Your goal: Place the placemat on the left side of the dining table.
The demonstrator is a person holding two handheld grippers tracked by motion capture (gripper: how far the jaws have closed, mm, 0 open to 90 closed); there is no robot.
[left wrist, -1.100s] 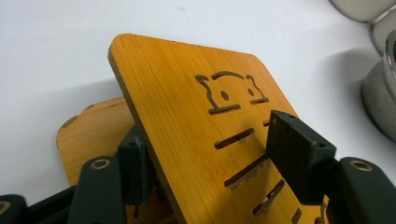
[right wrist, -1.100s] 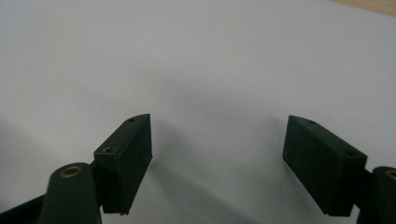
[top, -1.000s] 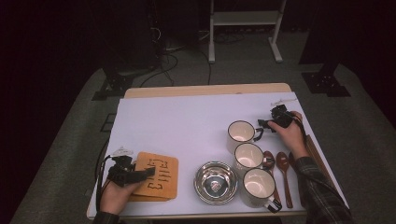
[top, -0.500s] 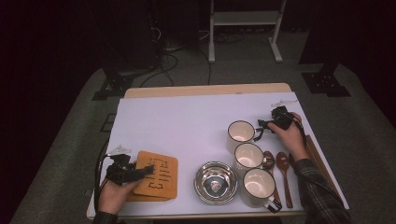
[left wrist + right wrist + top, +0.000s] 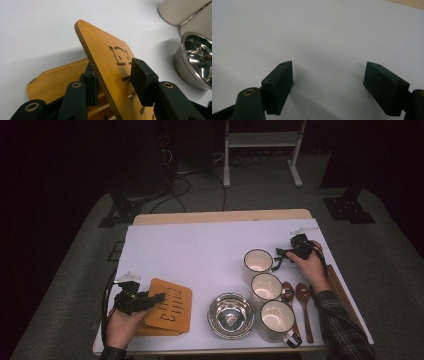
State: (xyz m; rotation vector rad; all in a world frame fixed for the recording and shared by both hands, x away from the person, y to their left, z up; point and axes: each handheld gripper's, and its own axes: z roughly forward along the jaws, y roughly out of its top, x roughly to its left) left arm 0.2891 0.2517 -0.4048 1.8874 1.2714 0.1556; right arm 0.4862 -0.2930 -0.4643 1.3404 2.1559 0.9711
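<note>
Between the Left Jaws: A Tilted Bamboo Coaster

The top bamboo coaster [image 5: 110, 65], lifted off the coaster below [image 5: 57, 80], is pinched by the left gripper [image 5: 113, 80], whose jaws have just been closing. The right gripper [image 5: 328, 87] is held wide, nothing between, above the white table [image 5: 317, 30].

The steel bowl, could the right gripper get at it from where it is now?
Probably yes, with a detour. The right gripper sits open beside the far mug, and the three mugs stand in a row between it and the steel bowl, so it would likely have to come in from above.
</note>
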